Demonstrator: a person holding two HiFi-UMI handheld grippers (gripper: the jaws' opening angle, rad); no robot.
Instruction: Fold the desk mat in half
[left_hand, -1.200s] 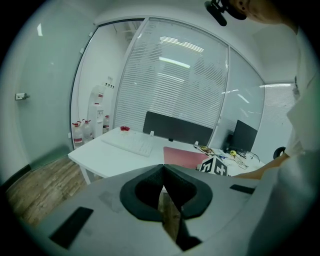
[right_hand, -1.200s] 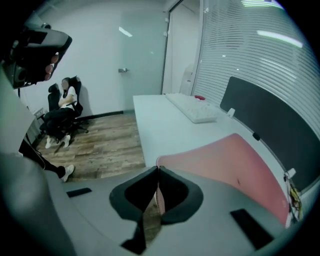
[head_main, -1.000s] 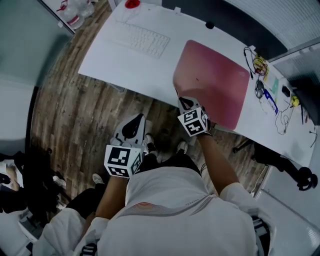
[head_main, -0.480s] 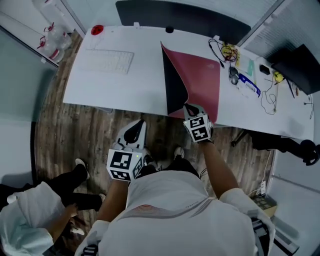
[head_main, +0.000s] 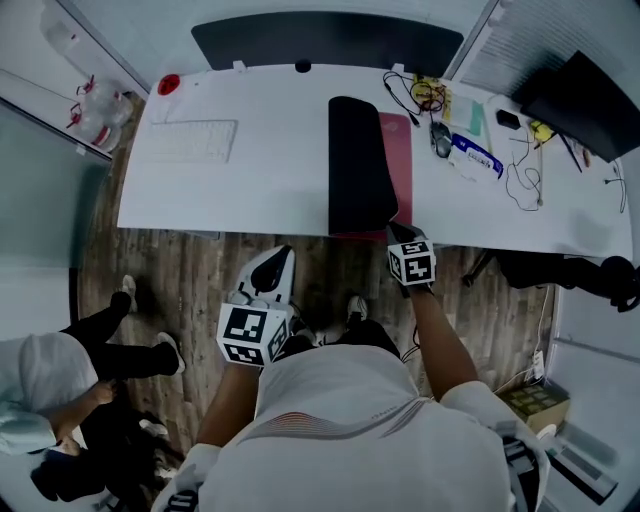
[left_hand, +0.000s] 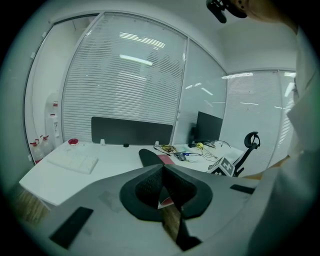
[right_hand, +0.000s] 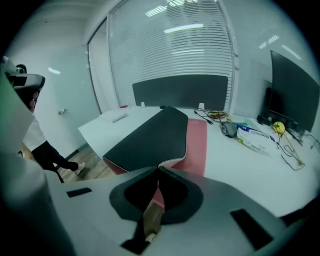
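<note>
White desk (head_main: 270, 185), right tool (head_main: 394, 227) clenched on folded desk mat (head_main: 358, 160) corner, left tool (head_main: 282, 256) closed, empty.

Cool, even light came from overhead; long bright strip-lamp streaks (right_hand: 182, 28) lay across the slatted glass wall (left_hand: 125, 85). The glossy white desk top (head_main: 260, 190) glowed almost washed out, while the brown plank floor (head_main: 190, 270) sat dim beneath it. The black underside of the dusky-red desk mat (head_main: 355, 160) showed flat, without detail. Both gripper views bulged like fish-eyes and darkened to black corners. The grey bodies of the left gripper (left_hand: 162, 167) and right gripper (right_hand: 159, 170) looked soft near the lens.
</note>
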